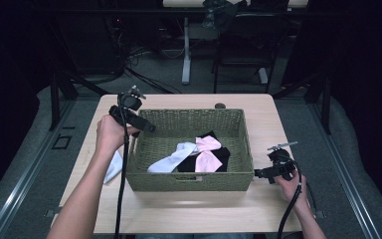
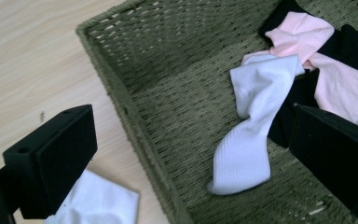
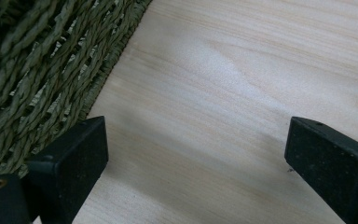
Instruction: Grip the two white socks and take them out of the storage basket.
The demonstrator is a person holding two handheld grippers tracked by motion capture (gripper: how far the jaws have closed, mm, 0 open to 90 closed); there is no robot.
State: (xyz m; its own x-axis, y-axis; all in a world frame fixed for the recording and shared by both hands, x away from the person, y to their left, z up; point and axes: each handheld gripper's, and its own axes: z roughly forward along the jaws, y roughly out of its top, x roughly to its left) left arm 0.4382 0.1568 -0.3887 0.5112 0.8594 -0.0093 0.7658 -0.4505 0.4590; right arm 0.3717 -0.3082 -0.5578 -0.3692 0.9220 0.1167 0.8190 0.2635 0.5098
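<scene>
White sock (image 2: 256,126) between spread jaws — unheld

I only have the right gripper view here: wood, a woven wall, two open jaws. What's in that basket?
Observer: Socks lie in the basket: a white sock, pink socks and black socks.
Operator: Where is the other gripper?
Observer: The left gripper hangs over the basket's far left corner, jaws open and holding nothing.
Operator: Anything outside the basket?
Observer: Yes, another white sock lies on the table by the basket's left wall.
</scene>
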